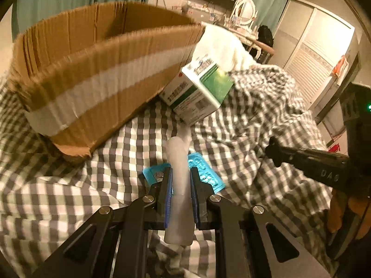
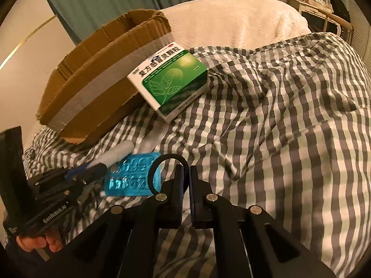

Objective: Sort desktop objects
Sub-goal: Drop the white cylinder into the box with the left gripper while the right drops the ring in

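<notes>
The left gripper has its jaws clamped on a pale white tube, which runs lengthwise between the blue pads; its rounded tip sticks out past the fingertips toward the cardboard box, and its other end reaches back between the fingers. The right gripper has its jaws pressed together on a thin black ring that arches up and to the left of the fingertips. Below both, on the checked bedcover, lies a blue blister pack, nearer the grippers than the cardboard box. A green and white medicine carton leans against the cardboard box's taped side. A hand shows under the left gripper's handle in the right wrist view.
</notes>
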`<state>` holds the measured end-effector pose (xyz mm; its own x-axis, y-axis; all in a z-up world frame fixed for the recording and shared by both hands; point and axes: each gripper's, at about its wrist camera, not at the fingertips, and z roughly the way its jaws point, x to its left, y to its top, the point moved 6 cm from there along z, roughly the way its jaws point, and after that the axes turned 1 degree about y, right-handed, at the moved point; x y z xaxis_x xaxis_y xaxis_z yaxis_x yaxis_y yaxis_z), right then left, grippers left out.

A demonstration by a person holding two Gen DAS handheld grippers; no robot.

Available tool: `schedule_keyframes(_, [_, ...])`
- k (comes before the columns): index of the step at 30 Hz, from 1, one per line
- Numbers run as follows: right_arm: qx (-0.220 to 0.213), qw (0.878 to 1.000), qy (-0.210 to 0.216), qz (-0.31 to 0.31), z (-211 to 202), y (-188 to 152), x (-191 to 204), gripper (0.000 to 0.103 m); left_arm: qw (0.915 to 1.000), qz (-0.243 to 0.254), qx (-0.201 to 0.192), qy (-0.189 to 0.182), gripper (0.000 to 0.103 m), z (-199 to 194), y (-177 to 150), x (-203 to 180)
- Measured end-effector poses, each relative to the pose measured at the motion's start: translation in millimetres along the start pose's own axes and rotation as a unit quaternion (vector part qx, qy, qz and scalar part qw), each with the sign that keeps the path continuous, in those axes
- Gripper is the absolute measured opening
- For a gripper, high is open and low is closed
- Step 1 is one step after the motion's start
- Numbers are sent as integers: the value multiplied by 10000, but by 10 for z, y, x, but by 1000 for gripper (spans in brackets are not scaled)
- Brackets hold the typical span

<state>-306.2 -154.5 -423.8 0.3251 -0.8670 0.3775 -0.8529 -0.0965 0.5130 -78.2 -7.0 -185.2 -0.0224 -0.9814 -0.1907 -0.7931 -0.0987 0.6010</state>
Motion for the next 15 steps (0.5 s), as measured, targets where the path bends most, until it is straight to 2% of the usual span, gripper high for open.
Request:
schedule_keyframes(4, [-118, 9998, 79, -113, -89, 157, 247, 4, 9992, 9, -360, -157, 15, -295, 149, -49])
schedule_keyframes(8, [-360, 9985, 190, -370, -289, 370, 457, 4, 9961, -72, -857, -200, 15, -607, 463, -14])
schedule_keyframes(15, [-809, 9906, 480, -998, -494, 1034, 1142, 4, 9855, -129, -1689, 125, 15, -1073, 1115, 271])
